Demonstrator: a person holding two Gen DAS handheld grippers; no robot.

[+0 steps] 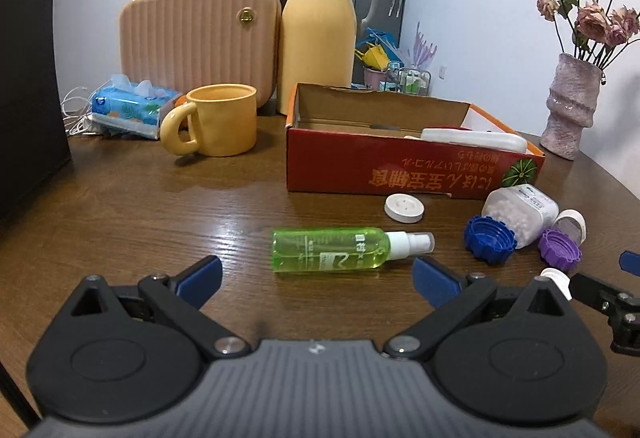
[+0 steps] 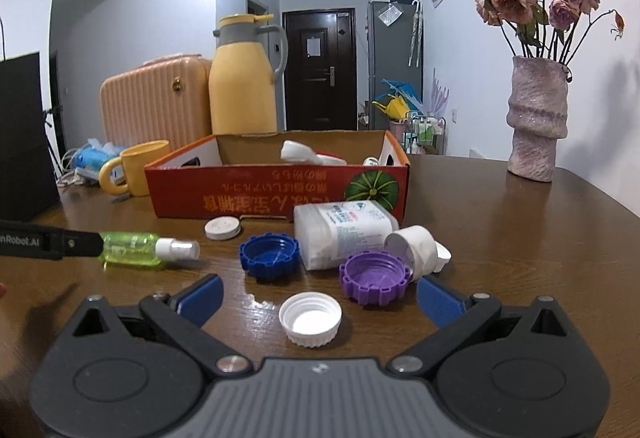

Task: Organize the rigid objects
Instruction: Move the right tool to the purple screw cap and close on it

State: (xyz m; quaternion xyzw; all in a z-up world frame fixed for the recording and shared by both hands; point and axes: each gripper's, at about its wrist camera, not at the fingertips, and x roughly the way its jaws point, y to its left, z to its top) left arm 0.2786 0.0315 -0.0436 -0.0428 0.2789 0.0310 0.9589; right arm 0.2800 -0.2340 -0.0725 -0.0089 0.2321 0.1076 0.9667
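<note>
**Mia:** We are in a room with white walls and a dark door at the back. The brown wooden surface (image 1: 160,205) has lots of things on it.

**Ben:** What are the hand-held grippers doing?

**Mia:** The left hand-held gripper (image 1: 316,278) is wide open and holds nothing. The green spray bottle (image 1: 340,250) lies on its side just in front, between the blue fingers (image 1: 200,276). I cannot tell if they touch it.

**Ben:** And the other one?

**Mia:** The right hand-held gripper (image 2: 318,298) is wide open too, with nothing in it. A white cap (image 2: 310,320) sits open side up between its fingers. Just past that is a purple cap (image 2: 374,278), and a blue cap (image 2: 270,252) is to its left.

**Ben:** What is behind the caps?

**Mia:** A big white bottle (image 2: 344,230) lies on its side, with a small white bottle (image 2: 416,246) lying beside it. A round white lid (image 2: 223,228) rests near the box.

**Ben:** Which box?

**Mia:** The red cardboard box (image 2: 276,189) with a pumpkin picture. Some white things lie inside it already.

**Ben:** And farther back?

**Mia:** A yellow mug (image 1: 216,119), a pack of tissues (image 1: 132,109), a pink case (image 1: 200,41) and a tall yellow jug (image 1: 318,33). On the right stands a vase (image 2: 536,121) with dry roses.
</note>
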